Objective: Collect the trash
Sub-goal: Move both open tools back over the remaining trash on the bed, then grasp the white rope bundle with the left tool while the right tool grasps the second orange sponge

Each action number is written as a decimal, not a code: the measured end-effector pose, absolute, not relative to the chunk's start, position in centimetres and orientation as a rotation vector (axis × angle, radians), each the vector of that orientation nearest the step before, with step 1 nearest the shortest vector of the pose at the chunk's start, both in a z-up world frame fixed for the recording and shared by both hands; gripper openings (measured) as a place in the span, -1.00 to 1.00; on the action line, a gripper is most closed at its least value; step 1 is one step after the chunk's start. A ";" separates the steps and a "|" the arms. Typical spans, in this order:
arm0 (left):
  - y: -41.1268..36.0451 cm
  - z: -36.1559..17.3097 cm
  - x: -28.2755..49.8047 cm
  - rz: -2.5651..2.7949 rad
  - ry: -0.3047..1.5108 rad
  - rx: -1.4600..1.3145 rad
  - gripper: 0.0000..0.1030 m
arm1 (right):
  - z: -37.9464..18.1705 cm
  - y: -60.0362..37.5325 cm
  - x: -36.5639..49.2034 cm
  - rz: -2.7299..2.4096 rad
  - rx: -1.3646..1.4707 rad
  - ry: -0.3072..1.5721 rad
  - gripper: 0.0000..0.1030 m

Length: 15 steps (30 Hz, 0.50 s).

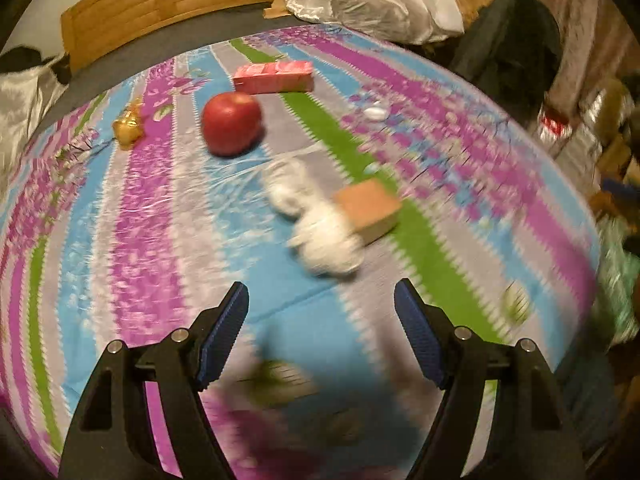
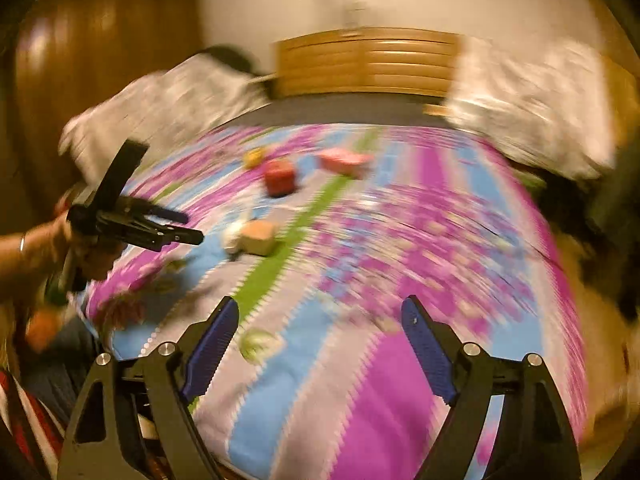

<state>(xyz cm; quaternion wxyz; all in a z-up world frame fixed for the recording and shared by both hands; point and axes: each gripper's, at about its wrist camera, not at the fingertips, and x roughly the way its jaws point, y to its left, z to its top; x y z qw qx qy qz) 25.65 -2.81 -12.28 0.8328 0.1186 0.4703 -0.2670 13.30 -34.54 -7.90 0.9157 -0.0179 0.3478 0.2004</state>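
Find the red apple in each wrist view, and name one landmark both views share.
Left wrist view: the apple sits upper left of centre, just below the pink box.
Right wrist view: the apple is blurred, upper middle, left of the pink box.
Shared landmark: the green stripe on the cloth.

One red apple (image 1: pixel 232 123). One pink carton (image 1: pixel 274 77). One brown box (image 1: pixel 370 208). Two crumpled white tissues (image 1: pixel 316 224), touching each other beside the box. One gold wrapper (image 1: pixel 128 126). One small white cap (image 1: pixel 375 112). One striped cloth (image 1: pixel 140 220) underneath. Two grippers, left (image 1: pixel 320 332) and right (image 2: pixel 320 344).
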 end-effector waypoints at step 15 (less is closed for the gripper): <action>-0.4 -14.7 27.2 -0.771 0.990 0.343 0.40 | -16.3 -20.9 31.1 0.864 -0.485 0.857 0.59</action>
